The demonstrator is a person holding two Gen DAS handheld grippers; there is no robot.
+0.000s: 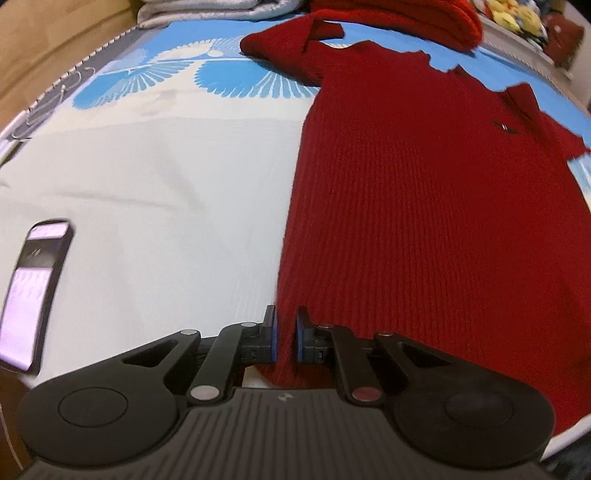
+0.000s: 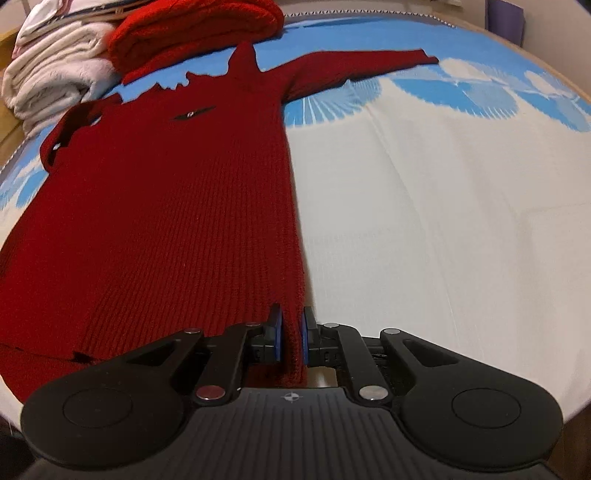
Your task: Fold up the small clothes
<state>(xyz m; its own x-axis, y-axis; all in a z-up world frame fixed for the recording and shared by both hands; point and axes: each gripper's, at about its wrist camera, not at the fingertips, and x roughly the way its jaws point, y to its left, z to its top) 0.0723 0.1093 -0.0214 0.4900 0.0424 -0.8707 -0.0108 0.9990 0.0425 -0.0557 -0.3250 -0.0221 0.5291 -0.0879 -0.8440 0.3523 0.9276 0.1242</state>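
Note:
A dark red knit sweater (image 1: 424,206) lies face up and flat on a white and blue sheet (image 1: 166,177), collar far from me, both sleeves spread out. My left gripper (image 1: 286,332) is shut on the sweater's hem at its left bottom corner. My right gripper (image 2: 291,334) is shut on the hem at the right bottom corner of the same sweater (image 2: 166,206). A small dark logo (image 2: 190,114) sits on the chest. The right sleeve (image 2: 362,64) reaches out over the blue pattern.
A lit phone (image 1: 33,291) lies on the sheet at the left. A brighter red folded knit (image 2: 192,29) lies beyond the collar. Folded white and grey cloths (image 2: 51,85) are stacked at the far left. Soft toys (image 1: 517,14) sit at the far right.

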